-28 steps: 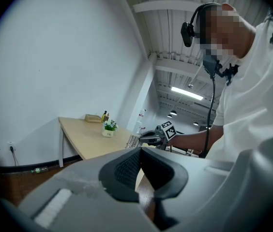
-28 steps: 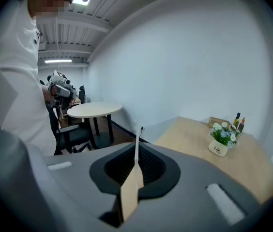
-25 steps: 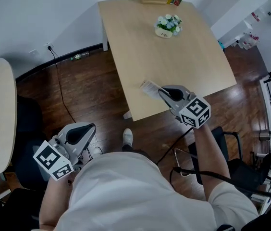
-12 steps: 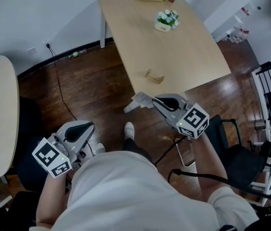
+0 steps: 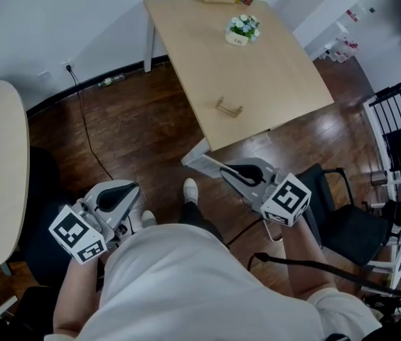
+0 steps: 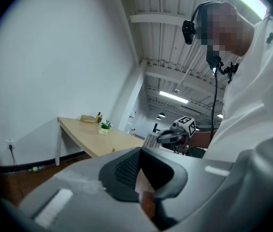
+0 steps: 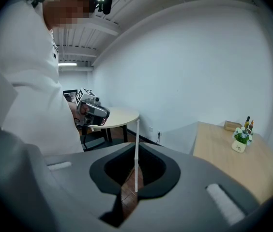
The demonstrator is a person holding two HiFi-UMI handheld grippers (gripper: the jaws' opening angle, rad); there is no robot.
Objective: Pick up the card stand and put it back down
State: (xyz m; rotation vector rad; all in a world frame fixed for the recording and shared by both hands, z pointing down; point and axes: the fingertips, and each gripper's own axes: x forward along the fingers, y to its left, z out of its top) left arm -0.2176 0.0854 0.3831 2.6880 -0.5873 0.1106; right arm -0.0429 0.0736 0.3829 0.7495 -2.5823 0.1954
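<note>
Dark wood floor (image 5: 136, 126) fills our view. At eight o'clock our left gripper (image 5: 135, 188) rests closed and empty. At twelve, the card stand's wooden base (image 5: 229, 108) sits on the table (image 5: 271, 69). At four, our right gripper (image 5: 223, 169) pinches only the white card (image 5: 202, 163), now drawn farther off the table than before. Putting it back remains.

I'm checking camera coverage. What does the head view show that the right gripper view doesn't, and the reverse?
Head view only: the wooden stand lying on the table, and a black chair. Right gripper view only: a ceiling light, and the right gripper with jaws shut on the card, seen edge-on. Both: the card, that table with its flower pot, the round table and the left gripper.
</note>
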